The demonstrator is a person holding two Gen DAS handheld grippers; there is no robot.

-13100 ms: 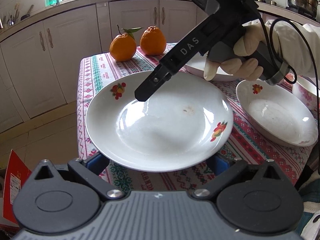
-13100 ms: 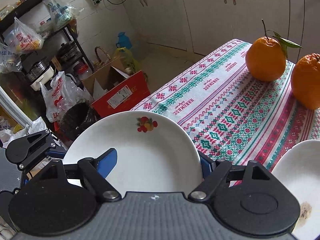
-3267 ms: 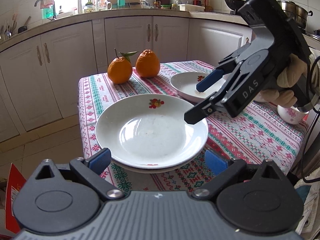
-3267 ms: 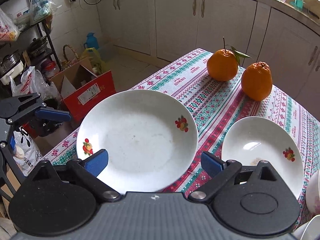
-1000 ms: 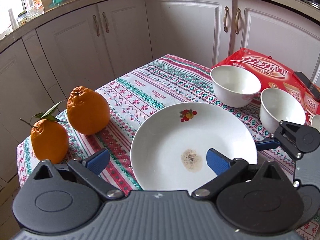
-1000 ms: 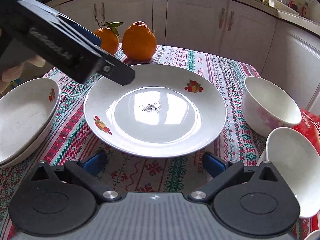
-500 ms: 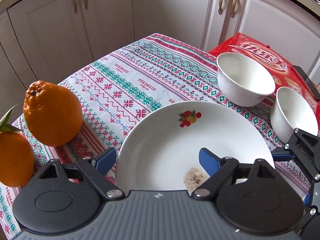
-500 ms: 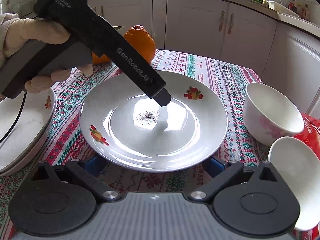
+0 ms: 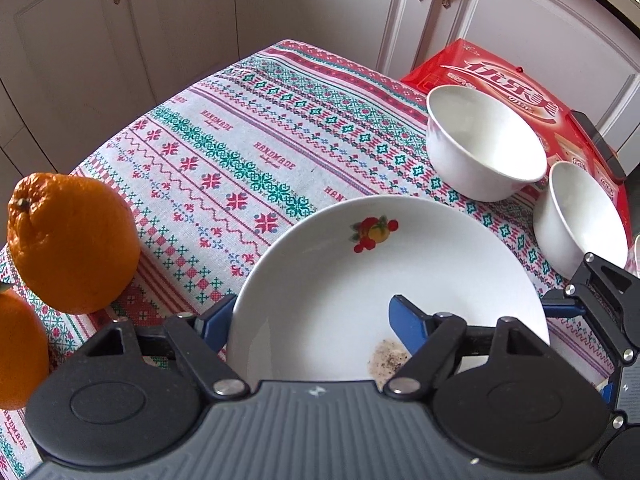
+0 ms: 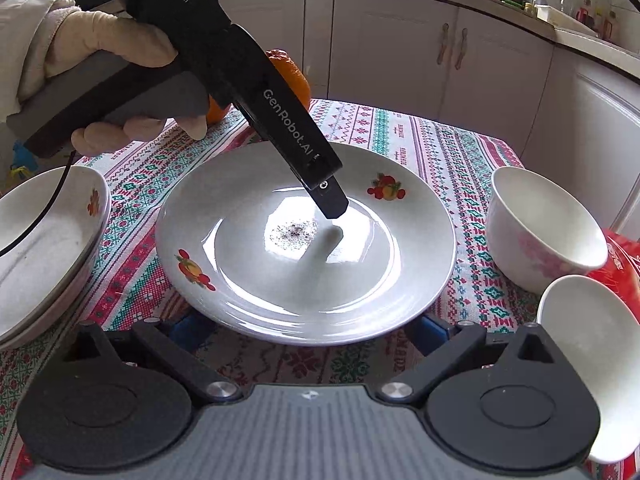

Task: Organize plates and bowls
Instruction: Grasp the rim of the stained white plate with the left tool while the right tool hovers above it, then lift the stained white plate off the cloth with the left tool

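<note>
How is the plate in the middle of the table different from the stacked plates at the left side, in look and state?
The middle plate lies single on the tablecloth, while the stacked plates sit one in another. The middle plate has dark specks in its centre; the stacked plates show none. The left gripper is closing across the middle plate's rim; nothing touches the stack. Both are white with fruit prints.

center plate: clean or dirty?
Dirty. The plate has a patch of dark specks in its well; otherwise bare.

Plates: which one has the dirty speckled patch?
The lone plate in the middle, between the left gripper's closing fingers. The stacked plates at the left look clean.
</note>
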